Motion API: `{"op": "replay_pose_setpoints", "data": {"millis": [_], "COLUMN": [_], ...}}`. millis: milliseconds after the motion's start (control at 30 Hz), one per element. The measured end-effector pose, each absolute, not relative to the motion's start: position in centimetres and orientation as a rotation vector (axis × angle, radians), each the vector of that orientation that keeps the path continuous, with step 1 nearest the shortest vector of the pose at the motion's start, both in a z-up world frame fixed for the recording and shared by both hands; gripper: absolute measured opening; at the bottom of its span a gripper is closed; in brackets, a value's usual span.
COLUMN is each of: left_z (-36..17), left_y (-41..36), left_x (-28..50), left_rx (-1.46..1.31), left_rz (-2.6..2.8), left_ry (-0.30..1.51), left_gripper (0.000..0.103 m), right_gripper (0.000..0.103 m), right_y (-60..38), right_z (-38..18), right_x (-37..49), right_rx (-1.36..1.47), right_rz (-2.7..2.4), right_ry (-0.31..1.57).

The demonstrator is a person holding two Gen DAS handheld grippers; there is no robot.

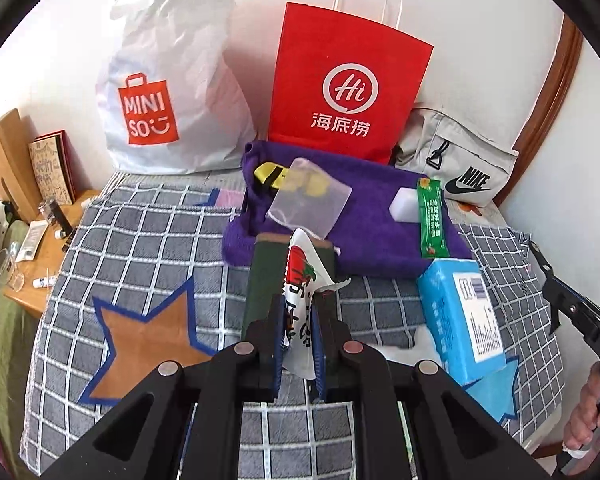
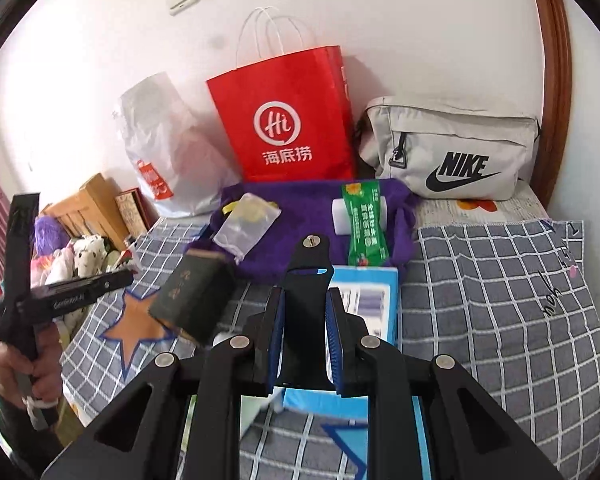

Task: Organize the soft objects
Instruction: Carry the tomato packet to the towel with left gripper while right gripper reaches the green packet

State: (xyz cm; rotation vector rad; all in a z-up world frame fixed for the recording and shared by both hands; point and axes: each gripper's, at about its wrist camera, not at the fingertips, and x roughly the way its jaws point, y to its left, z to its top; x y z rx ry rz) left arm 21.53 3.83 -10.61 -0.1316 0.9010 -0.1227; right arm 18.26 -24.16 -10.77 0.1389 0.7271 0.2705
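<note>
My left gripper [image 1: 298, 332] is shut on a white snack packet with a strawberry print [image 1: 300, 280], held above the checked bedspread. Just beyond it lies a dark green box [image 1: 266, 280], also in the right wrist view [image 2: 196, 300]. A folded purple towel [image 1: 372, 216] carries a clear pouch with yellow pieces [image 1: 310, 200], a white block [image 1: 406, 204] and a green sachet [image 1: 432, 220]. My right gripper [image 2: 304, 320] is open and empty over a blue tissue pack [image 2: 364, 304], which the left wrist view [image 1: 464, 316] shows too.
Against the wall stand a white Miniso bag [image 1: 172, 88], a red paper bag [image 1: 348, 92] and a grey Nike pouch [image 2: 448, 148]. A wooden nightstand [image 1: 44, 240] with small bottles is left of the bed. Plush toys [image 2: 80, 256] lie at the far left.
</note>
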Motion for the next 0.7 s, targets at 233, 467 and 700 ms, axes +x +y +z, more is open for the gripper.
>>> {"op": "replay_pose_setpoints", "data": {"millis": [233, 467, 700], "left_z": [-10.3, -10.5, -10.9], "left_y": [3.7, 3.5, 3.1], "left_x": [23.9, 26.0, 28.3], "left_rx": [-0.131, -0.133, -0.123], "left_rz": [-0.128, -0.142, -0.162], "left_ry": [0.891, 0.896, 0.903], "left_gripper": [0.012, 0.012, 0.012], "right_gripper": [0.021, 0.021, 0.021], "right_y": [-24.1, -23.7, -23.4], "right_z": [-11.2, -11.3, -11.0], "right_x": [22.5, 25.2, 27.3], "right_rx": [0.151, 0.142, 0.123], "right_rz": [0.27, 0.261, 0.239], "right_ry": [0.753, 0.76, 0.737]}}
